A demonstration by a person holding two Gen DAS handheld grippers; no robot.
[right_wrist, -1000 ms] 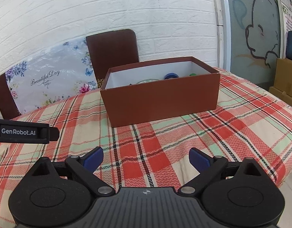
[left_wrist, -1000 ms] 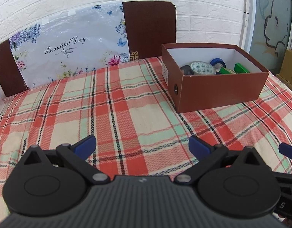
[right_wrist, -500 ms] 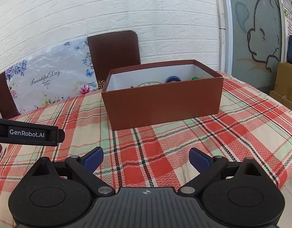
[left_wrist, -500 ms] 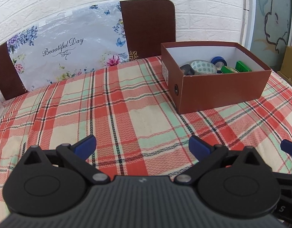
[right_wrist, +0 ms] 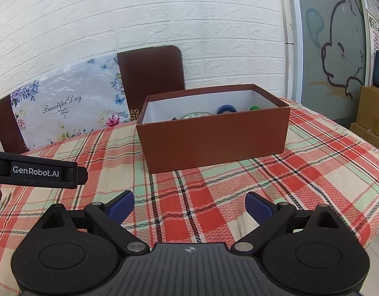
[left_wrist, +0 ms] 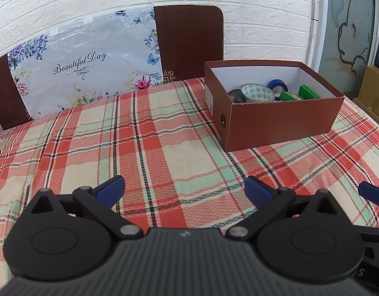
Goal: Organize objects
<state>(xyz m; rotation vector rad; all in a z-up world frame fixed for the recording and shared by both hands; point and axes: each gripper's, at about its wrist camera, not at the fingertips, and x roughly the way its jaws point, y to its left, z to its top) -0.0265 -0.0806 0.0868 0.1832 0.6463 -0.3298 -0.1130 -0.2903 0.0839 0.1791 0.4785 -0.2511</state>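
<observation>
Grippers backing away | left gripper (left_wrist: 184, 187) and right gripper (right_wrist: 189, 206) both gaping, empty, drawing back from brown box (right_wrist: 214, 145) | tape rolls (left_wrist: 257, 92) sitting inside; worktop (left_wrist: 164, 148) looking sorted.

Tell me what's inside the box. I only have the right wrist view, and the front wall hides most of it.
Observer: The left wrist view looks in. A patterned tape roll lies near the middle of the box.
Operator: Anything beside it?
Observer: A dark roll sits next to it, by the short end wall.
Operator: And the green I glimpse?
Observer: Green pieces lie toward the other end, next to a blue roll.
Operator: Is the left hand-held gripper free?
Observer: Yes, the left hand-held gripper is open, with nothing between its fingers.
</observation>
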